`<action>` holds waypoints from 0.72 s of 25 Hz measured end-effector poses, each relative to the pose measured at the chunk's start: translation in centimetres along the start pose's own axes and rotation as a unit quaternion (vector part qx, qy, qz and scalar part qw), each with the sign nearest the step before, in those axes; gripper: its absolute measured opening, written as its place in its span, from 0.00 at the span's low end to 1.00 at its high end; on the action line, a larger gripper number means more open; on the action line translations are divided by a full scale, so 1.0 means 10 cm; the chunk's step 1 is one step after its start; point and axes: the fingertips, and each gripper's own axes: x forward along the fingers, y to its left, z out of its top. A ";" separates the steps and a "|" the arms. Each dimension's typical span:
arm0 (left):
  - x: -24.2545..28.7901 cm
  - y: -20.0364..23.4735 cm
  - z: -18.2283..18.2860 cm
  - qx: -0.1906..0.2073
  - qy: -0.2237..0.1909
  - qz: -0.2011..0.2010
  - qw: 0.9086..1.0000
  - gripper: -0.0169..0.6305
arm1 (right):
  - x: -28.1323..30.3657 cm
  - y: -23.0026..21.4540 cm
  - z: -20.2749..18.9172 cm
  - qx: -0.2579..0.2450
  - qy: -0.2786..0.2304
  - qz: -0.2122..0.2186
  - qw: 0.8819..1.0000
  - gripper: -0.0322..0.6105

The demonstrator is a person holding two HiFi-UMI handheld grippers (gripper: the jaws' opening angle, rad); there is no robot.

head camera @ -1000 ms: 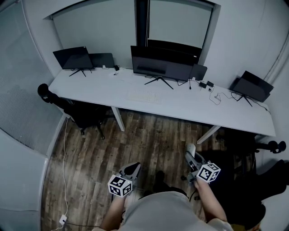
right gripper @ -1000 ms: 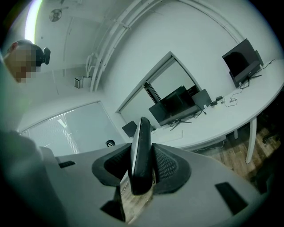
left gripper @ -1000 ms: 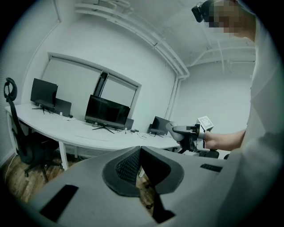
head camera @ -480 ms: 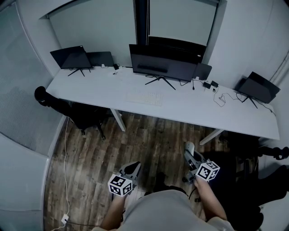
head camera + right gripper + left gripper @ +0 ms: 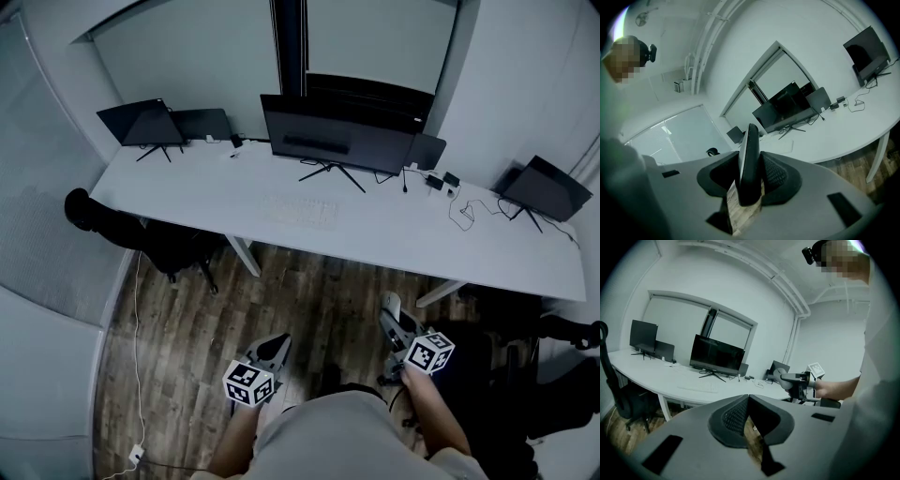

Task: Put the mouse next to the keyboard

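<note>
Right tool (image 5: pixel 389 309), head view: clamped on the mouse (image 5: pixel 391 302), a pale rounded item carried at the tips over the wood floor (image 5: pixel 309 291). Left tool (image 5: pixel 278 344): nothing is carried. Keyboard (image 5: pixel 298 210): white, laid on the white surface (image 5: pixel 178 187) in front of the large monitor (image 5: pixel 337 136), with its long axis set along the surface's front edge. It is found up-frame and to the left of the mouse, well apart from it. The left tool is more nearly in line with the keyboard, but the mouse is borne by the right.

Left gripper view. Left tool (image 5: pixel 749 399): pads are brought together, with nothing between them. Right tool (image 5: pixel 790 379) is seen at right with the mouse (image 5: pixel 779 378) at its tips. The keyboard (image 5: pixel 698 387) is seen ahead and to the left.

Right gripper view. Mouse (image 5: pixel 747 140): gripped edge-on, upright between the pads, dark against the light. Keyboard (image 5: pixel 781 146): placed ahead, far off, just right of the mouse's edge in frame.

Writing: none legible. Only square black-and-white markers on the cube (image 5: pixel 430 353) are noted.
</note>
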 end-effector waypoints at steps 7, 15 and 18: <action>0.39 0.10 0.12 -0.004 0.004 0.011 1.000 0.05 | 0.29 -0.31 0.21 -0.006 0.015 0.010 1.000 0.29; 0.75 0.14 0.23 -0.002 -0.001 0.021 1.000 0.05 | 0.46 -0.62 0.38 -0.009 0.025 0.019 0.999 0.29; 0.81 0.16 0.25 -0.003 0.000 0.022 1.000 0.05 | 0.51 -0.67 0.43 -0.009 0.027 0.021 0.999 0.29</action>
